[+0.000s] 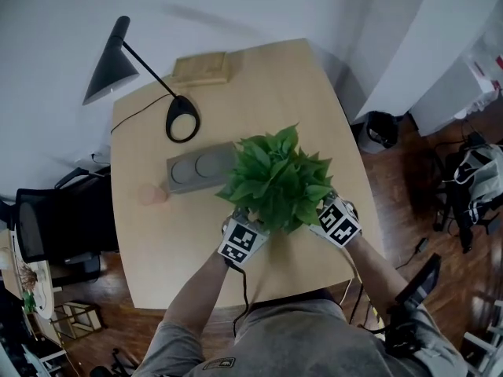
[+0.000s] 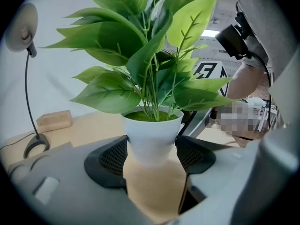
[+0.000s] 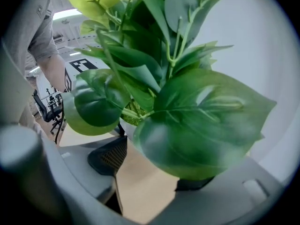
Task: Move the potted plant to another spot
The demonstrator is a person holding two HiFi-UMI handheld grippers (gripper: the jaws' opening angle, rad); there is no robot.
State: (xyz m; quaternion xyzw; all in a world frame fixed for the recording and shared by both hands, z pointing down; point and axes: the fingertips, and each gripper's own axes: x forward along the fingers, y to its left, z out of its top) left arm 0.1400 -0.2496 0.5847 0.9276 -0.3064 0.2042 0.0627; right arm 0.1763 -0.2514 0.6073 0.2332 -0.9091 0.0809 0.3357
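Currently the left gripper [image 2: 151, 148] clamps the white pot [image 2: 152, 130], and the right gripper [image 3: 154, 170], jaws wide, seemingly clamps it too beneath leaves; uneven pull could tip the plant [image 1: 275, 181] onto the table [image 1: 157, 234].

Your tally, placed from the one potted plant [image 1: 275, 179]: two grippers, your left gripper [image 2: 151, 156] and right gripper [image 3: 152, 172], flanking it; one black desk lamp [image 1: 182, 120] beyond it; one wooden block [image 1: 202, 68] farther beyond; one grey tray [image 1: 200, 167] with two round hollows beside it; one table [image 1: 157, 234] beneath.
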